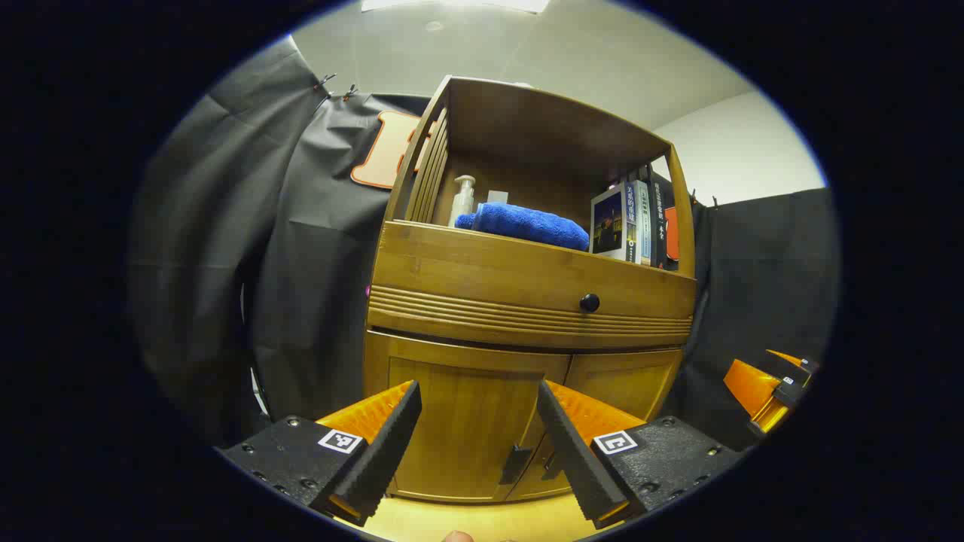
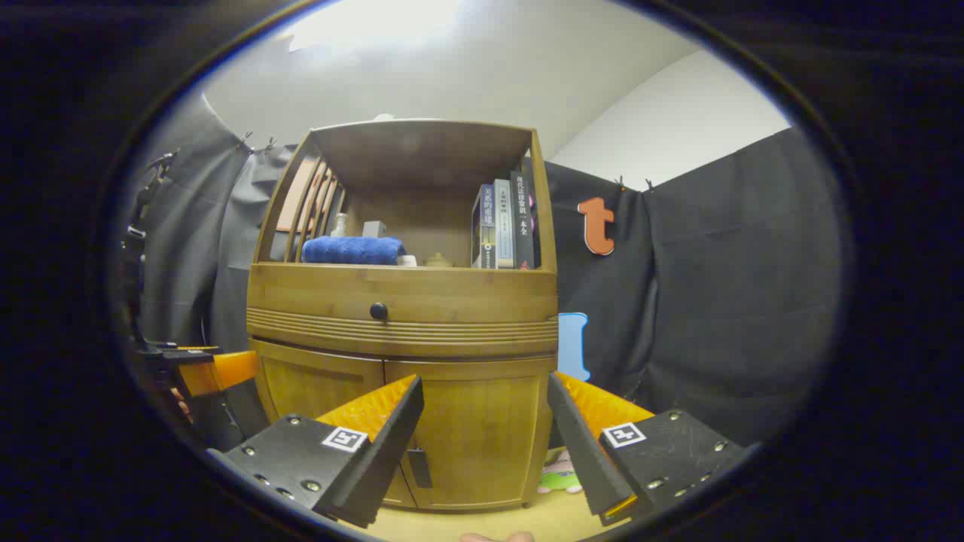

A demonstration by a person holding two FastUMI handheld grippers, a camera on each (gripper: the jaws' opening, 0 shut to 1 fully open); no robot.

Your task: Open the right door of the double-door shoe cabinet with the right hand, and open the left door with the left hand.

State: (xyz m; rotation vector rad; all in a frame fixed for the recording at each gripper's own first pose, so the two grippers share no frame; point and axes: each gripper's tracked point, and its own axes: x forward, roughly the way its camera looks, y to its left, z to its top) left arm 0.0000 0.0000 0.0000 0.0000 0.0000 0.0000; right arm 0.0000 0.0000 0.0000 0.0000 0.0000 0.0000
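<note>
I see the shoe cabinet (image 2: 403, 354) standing upright ahead of me, its front facing my cameras, both doors flat and closed. The left door (image 1: 463, 429) and right door (image 2: 474, 433) each carry a dark vertical handle by the centre seam. My left gripper (image 1: 478, 440) and right gripper (image 2: 486, 444) hang level, short of the doors, jaws spread wide, holding nothing.

The books (image 2: 503, 224) on the cabinet shelf carry spine lettering too small to read.
</note>
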